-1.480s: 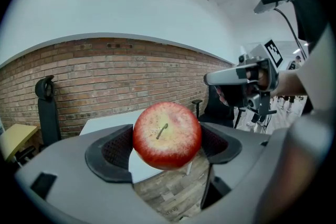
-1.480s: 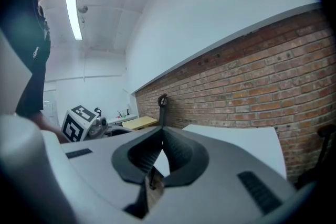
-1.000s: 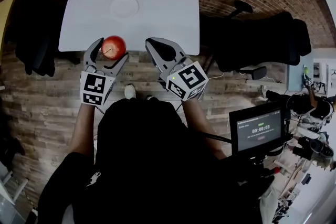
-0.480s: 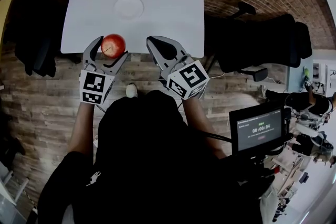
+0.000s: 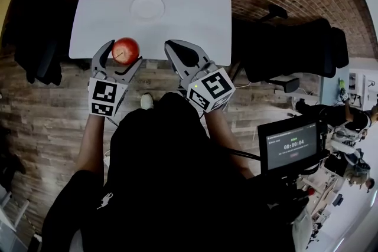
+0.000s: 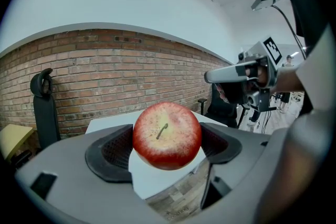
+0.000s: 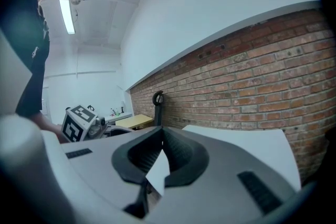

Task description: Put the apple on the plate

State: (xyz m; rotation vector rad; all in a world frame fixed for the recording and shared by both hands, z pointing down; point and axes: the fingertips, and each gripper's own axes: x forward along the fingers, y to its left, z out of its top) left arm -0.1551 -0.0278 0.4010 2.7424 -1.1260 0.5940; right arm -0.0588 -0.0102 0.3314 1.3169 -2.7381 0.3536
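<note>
A red apple (image 5: 125, 50) sits between the pads of my left gripper (image 5: 126, 52), held just over the near edge of the white table (image 5: 195, 3). In the left gripper view the apple (image 6: 167, 135) fills the gap between the jaws, stem toward the camera, with the left gripper (image 6: 167, 139) shut on it. A small white plate (image 5: 147, 7) lies farther in on the table, beyond the apple. My right gripper (image 5: 171, 46) hovers beside the left one at the table's near edge. Its tips meet with nothing between them (image 7: 161, 132).
A black office chair (image 5: 289, 50) stands right of the table, and dark furniture (image 5: 35, 38) stands to its left. A monitor on a stand (image 5: 289, 147) is at my right side. A brick wall (image 6: 121, 60) runs behind the table, and the floor is wood planks.
Both grippers have edged slightly toward the table. The apple stays held in the left one.
</note>
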